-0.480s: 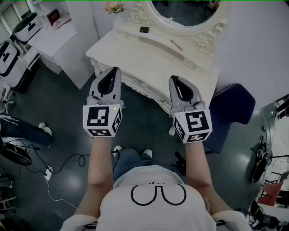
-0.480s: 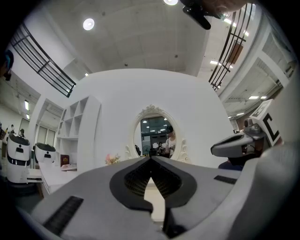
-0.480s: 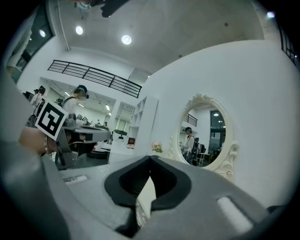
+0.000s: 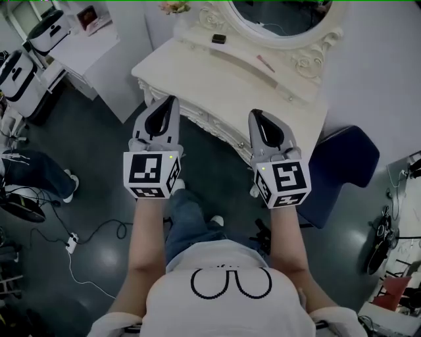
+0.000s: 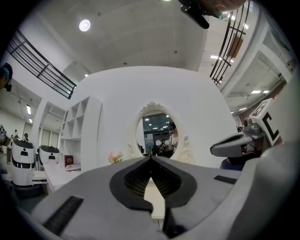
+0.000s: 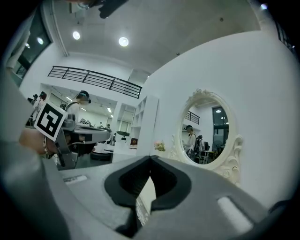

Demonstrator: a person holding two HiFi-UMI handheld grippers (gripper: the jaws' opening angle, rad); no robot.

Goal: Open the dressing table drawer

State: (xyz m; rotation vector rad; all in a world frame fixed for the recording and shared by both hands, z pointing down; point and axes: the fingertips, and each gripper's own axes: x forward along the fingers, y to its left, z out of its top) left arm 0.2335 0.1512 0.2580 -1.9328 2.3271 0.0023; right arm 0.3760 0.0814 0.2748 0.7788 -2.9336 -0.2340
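Observation:
A cream carved dressing table (image 4: 217,79) with an oval mirror (image 4: 283,16) stands ahead of me against the white wall. Its drawer front (image 4: 212,125) runs along the near edge, closed. My left gripper (image 4: 171,100) is held level just short of the table's front, jaws together, nothing in them. My right gripper (image 4: 255,113) is alongside it, also shut and empty, its tips near the drawer front. In the left gripper view the left gripper (image 5: 151,158) points at the mirror (image 5: 159,136). The right gripper (image 6: 151,158) has the mirror (image 6: 206,133) off to its right.
A dark blue stool (image 4: 345,168) stands right of the table. White shelving (image 4: 85,39) and white machines (image 4: 20,72) are at the left. A small dark box (image 4: 219,39) and a pink stick (image 4: 264,63) lie on the tabletop. Cables (image 4: 72,243) trail on the dark floor.
The table has shifted slightly right and up in the head view, and my feet have stepped. Both grippers keep their places, still shut.

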